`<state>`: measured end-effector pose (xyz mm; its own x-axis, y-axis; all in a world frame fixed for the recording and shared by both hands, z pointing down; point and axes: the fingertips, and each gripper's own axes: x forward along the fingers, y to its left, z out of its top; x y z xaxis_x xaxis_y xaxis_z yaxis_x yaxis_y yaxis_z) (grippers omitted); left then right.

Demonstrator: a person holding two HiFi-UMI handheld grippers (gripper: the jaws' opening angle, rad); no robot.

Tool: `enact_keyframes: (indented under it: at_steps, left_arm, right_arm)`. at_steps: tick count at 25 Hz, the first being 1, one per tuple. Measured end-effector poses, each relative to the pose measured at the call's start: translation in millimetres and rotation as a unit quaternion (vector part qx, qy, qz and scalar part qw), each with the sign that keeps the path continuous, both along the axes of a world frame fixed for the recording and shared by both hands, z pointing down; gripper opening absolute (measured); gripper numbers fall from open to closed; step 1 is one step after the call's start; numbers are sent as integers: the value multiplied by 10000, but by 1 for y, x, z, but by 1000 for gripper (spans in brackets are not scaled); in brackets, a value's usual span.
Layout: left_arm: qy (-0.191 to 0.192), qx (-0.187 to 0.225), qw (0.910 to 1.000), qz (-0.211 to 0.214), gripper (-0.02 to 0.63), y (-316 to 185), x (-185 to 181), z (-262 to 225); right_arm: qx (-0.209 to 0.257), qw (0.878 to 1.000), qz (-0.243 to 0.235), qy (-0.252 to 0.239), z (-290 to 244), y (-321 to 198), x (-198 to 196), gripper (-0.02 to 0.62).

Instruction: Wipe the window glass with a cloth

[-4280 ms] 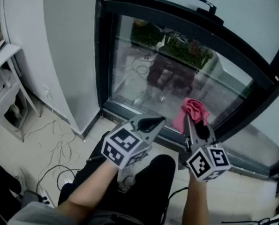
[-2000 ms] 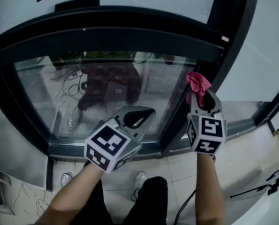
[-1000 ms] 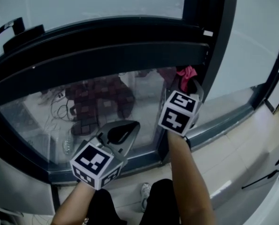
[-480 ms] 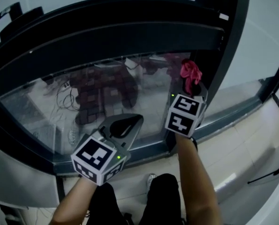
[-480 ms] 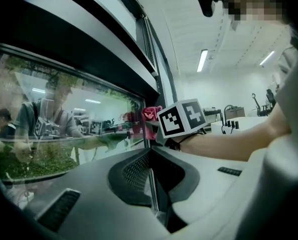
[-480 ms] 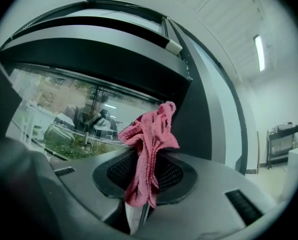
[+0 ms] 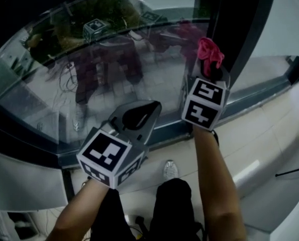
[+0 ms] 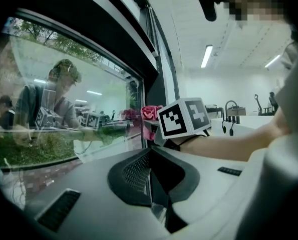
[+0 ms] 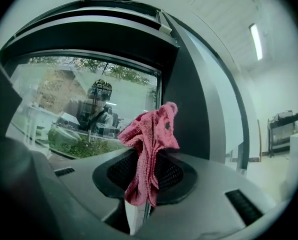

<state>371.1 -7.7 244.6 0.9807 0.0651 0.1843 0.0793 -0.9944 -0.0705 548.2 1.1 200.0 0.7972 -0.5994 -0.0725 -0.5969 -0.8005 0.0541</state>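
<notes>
A crumpled pink cloth (image 7: 208, 51) (image 9: 150, 143) (image 8: 150, 113) sticks up from my right gripper (image 7: 213, 72) (image 9: 144, 204), which is shut on it. The cloth sits close to the right edge of the window glass (image 7: 114, 64) (image 9: 83, 114) (image 8: 63, 114), beside the dark vertical frame post (image 7: 242, 29) (image 9: 181, 114); I cannot tell whether it touches the pane. My left gripper (image 7: 136, 117) (image 8: 156, 204) hangs lower and to the left, away from the cloth, jaws shut with nothing between them. The glass mirrors a person and both marker cubes.
A dark lower window frame (image 7: 154, 132) runs under the pane, with a light tiled floor (image 7: 255, 149) below. A shoe (image 7: 170, 169) and dark trousers show under my arms. A white wall panel (image 7: 28, 185) stands at lower left. Desks and chairs (image 8: 259, 106) lie behind.
My view has tilted down, so the upper frame has left the picture. The right gripper with the cloth has stayed at the pane's right edge; the left gripper has shifted slightly right.
</notes>
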Motion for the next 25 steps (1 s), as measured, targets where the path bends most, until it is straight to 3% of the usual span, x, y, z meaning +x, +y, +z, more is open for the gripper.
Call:
enact_keyframes:
  at_steps: [9, 25]
  left_arm:
    - [-419, 26, 9986, -310, 8, -21, -3, 70]
    - [-1221, -601, 9903, -278, 8, -14, 10, 200]
  right_arm:
    - [164, 9990, -276, -324, 64, 1, -6, 91]
    - [-209, 9916, -505, -1171, 197, -3, -1, 89]
